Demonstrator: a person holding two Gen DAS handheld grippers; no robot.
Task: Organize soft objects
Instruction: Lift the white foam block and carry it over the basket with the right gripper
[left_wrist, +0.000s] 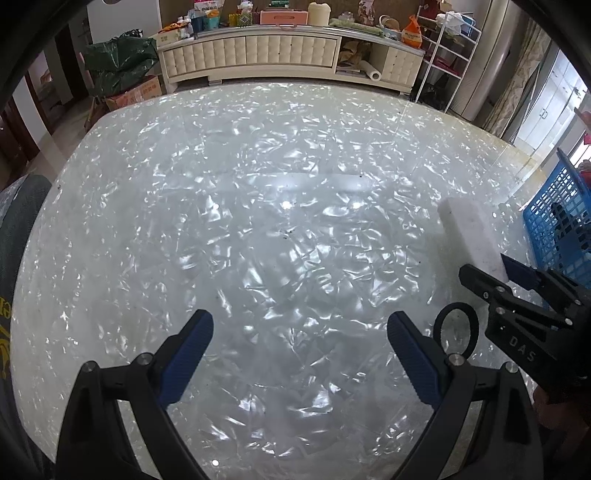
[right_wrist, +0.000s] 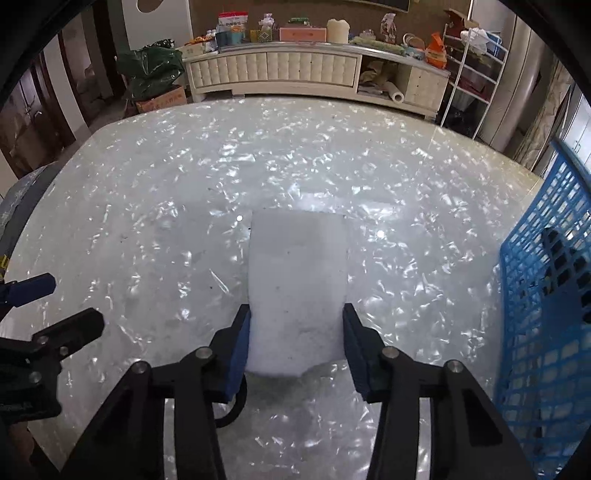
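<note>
A white sponge block (right_wrist: 297, 288) lies on the pearly white table (right_wrist: 147, 206). My right gripper (right_wrist: 295, 332) is closed on its near end, both blue pads touching its sides. In the left wrist view the sponge (left_wrist: 471, 236) shows at the right with the right gripper (left_wrist: 491, 271) on it. My left gripper (left_wrist: 300, 334) is open and empty above bare table. A blue plastic basket (right_wrist: 546, 295) stands at the right edge; it also shows in the left wrist view (left_wrist: 557, 225). A black hair-tie ring (left_wrist: 457, 330) lies on the table near the right gripper.
A dark object (right_wrist: 557, 243) lies inside the basket. A cream cabinet (right_wrist: 295, 70) with clutter on top stands beyond the table's far edge. A white wire rack (right_wrist: 476, 70) stands at the back right. A green bag (right_wrist: 151, 70) sits on boxes at the back left.
</note>
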